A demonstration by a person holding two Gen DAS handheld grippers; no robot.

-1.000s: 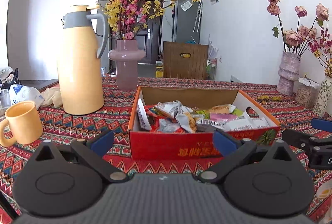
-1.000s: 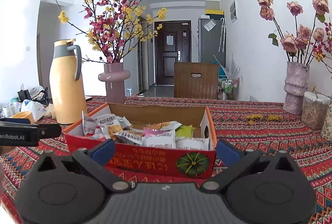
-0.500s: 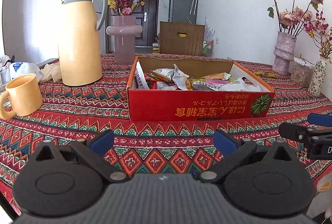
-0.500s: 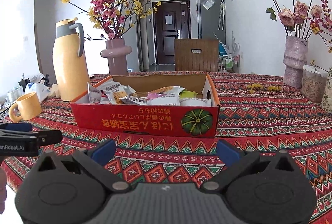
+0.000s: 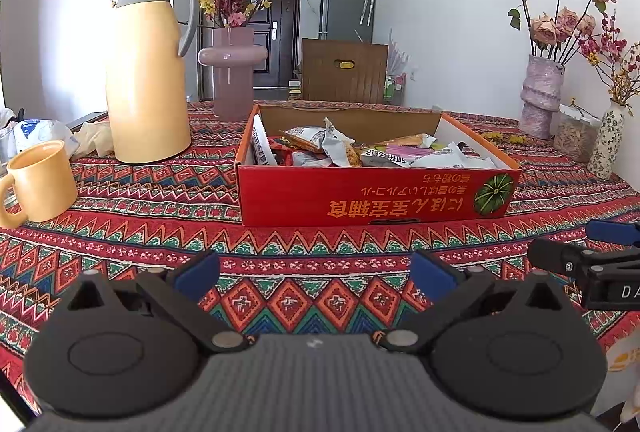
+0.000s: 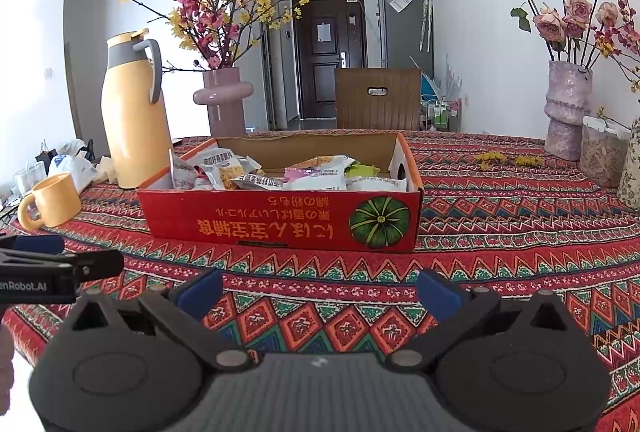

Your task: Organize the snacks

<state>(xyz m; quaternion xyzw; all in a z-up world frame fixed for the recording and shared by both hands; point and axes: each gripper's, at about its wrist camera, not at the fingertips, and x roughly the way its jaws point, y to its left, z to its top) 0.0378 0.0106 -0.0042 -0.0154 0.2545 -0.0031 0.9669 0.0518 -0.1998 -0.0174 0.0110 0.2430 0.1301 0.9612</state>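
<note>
The counter (image 5: 132,199), covered by a red patterned cloth (image 6: 500,232), filled the lower part of both views. On it, ahead of both grippers, stood an open red box (image 5: 372,197) with a pumpkin picture on its near wall, and the snacks (image 5: 344,149) lay heaped inside it in crinkled wrappers. Left of the box stood a tall yellow flask (image 5: 148,71) with a grey collar and handle, and just behind, between flask and box, a mauve vase (image 5: 233,71) held pink and yellow blossom branches. A second, rough pink vase (image 5: 540,91) with dried roses stood well to the right near the wall, with a lidded jar (image 6: 602,147) beside it. A yellow mug (image 5: 38,183) sat near the left edge of the counter, in front of the flask. A wooden chair back (image 6: 378,97) showed beyond the far edge. The left gripper (image 5: 316,268) hung above bare cloth short of the box, its blue-tipped fingers (image 5: 198,270) spread wide and holding nothing. The right gripper (image 6: 320,288) hung likewise short of the box, spread wide and empty, and it showed at the right margin of the left wrist view.
</note>
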